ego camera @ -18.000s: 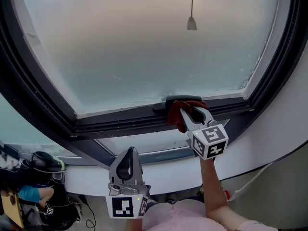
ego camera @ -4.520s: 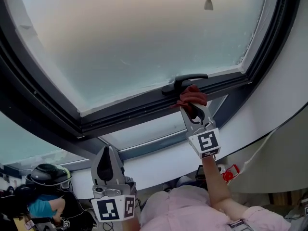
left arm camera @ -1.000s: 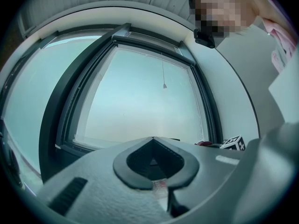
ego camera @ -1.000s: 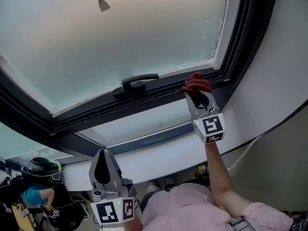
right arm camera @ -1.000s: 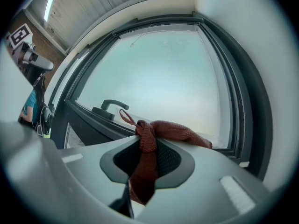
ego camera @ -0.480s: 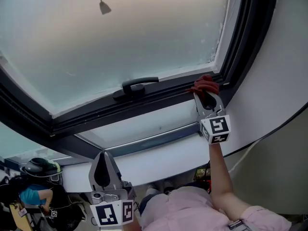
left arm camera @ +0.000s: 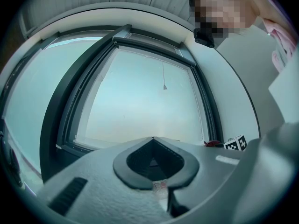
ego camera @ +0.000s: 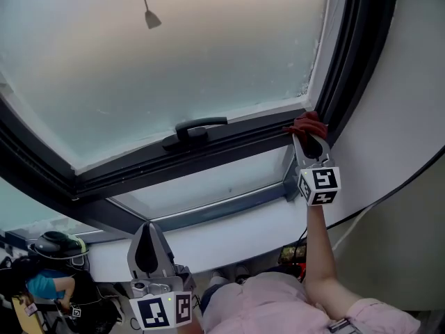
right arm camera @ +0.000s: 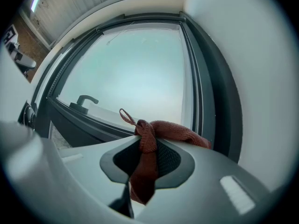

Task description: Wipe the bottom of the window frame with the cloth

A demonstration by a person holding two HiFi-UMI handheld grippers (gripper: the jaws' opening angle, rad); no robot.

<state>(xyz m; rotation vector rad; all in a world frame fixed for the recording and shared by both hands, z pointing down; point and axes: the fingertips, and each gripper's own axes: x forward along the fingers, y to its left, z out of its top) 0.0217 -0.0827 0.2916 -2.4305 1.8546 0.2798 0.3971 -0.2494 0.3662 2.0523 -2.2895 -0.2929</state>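
Note:
My right gripper [ego camera: 311, 136] is shut on a red-brown cloth [ego camera: 306, 124], which presses against the dark bottom rail of the window frame [ego camera: 236, 135] at its right corner. In the right gripper view the cloth [right arm camera: 154, 133] hangs bunched between the jaws, with the rail [right arm camera: 93, 120] just beyond. The window handle [ego camera: 193, 129] sits on the rail to the left of the cloth. My left gripper [ego camera: 149, 241] is held low, well below the window, shut with nothing in it; in its own view the jaws [left arm camera: 154, 157] meet with nothing between them.
The frosted pane [ego camera: 174, 54] fills the upper view, with a pull cord [ego camera: 151, 18] hanging in front. A white curved wall [ego camera: 389, 138] borders the frame at right. A second lower glass panel [ego camera: 208, 183] lies under the rail. Bags and a helmet [ego camera: 55, 245] lie at lower left.
My right gripper has slid the cloth to the right along the bottom rail, away from the handle, into the frame's right corner. The left gripper has stayed low.

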